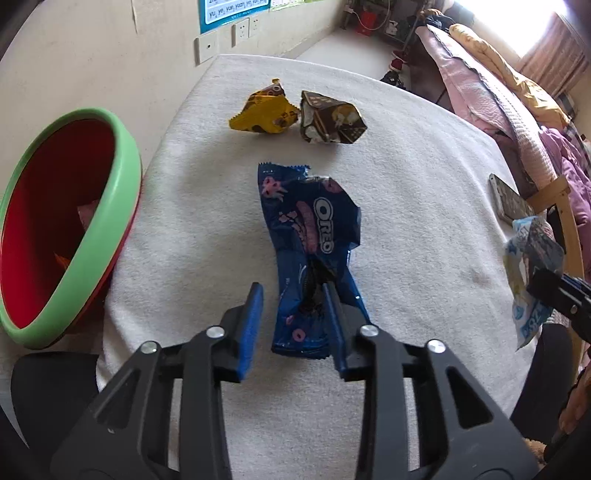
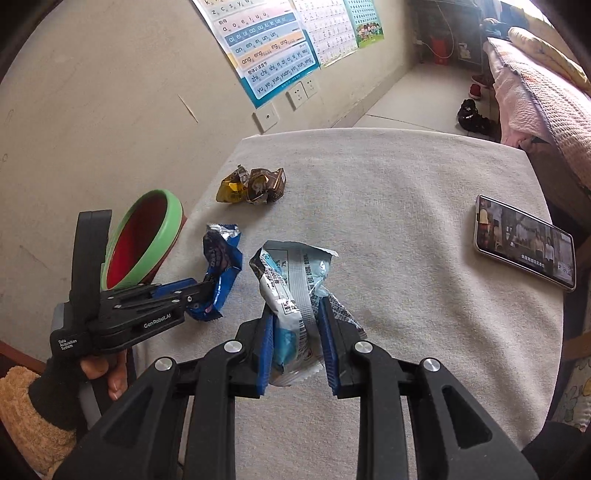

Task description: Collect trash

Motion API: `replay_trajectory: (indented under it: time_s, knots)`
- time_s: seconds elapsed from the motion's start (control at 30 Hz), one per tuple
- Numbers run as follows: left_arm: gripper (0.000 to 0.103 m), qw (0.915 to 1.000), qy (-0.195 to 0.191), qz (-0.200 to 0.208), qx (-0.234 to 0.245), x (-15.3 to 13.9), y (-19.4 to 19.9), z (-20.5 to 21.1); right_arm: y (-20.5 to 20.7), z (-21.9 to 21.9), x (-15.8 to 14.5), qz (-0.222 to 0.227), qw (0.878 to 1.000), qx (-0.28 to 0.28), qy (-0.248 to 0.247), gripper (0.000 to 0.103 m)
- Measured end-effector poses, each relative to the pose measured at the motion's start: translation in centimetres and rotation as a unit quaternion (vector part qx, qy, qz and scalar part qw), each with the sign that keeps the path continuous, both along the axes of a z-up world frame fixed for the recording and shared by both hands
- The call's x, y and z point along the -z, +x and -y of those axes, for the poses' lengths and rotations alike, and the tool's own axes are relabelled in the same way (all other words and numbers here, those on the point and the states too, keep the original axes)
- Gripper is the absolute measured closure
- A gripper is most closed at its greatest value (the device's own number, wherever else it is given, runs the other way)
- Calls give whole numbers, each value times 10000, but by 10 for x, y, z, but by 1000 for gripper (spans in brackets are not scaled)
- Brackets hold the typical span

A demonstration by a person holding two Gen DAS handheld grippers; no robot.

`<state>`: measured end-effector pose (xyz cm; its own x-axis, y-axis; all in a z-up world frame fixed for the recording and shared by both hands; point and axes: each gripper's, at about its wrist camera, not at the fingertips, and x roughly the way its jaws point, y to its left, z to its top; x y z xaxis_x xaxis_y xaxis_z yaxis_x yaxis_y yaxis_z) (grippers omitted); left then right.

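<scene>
Mid pick-up: right gripper [image 2: 297, 354] w/ jaws clamped on pale wrapper [image 2: 291, 295], left gripper [image 1: 293, 325] w/ jaws apart round blue wrapper [image 1: 310, 251] lying on desk [image 1: 406, 221]; next, prob. squeeze, lift, drop into bowl [image 1: 122, 192].

Daylight poured from a blown-out window [image 1: 517, 22] at upper right; both fisheye views bent and darkened at their edges, otherwise sharp.
</scene>
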<state>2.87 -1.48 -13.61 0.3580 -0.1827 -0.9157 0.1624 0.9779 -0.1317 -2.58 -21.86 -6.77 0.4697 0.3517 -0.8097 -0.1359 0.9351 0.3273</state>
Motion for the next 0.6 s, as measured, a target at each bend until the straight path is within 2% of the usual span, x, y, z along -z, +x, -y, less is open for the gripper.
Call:
replay_trajectory:
  time_s: [0.17, 0.37, 0.43, 0.6]
  knots:
    - [51, 9998, -54, 109, -126, -5, -5, -7, 0, -2, -1, 20, 10000, -27, -15, 79]
    - [46, 9990, -326, 52, -301, -6, 4, -5, -3, -2, 2, -10, 10000, -29, -1, 79]
    - [42, 9994, -262, 58, -237, -4, 9, 2, -2, -3, 2, -19, 10000, -37, 8, 78]
    - [42, 9999, -108, -17, -118, 7, 19, 17, -2, -1, 4, -47, 10000, -42, 27, 78]
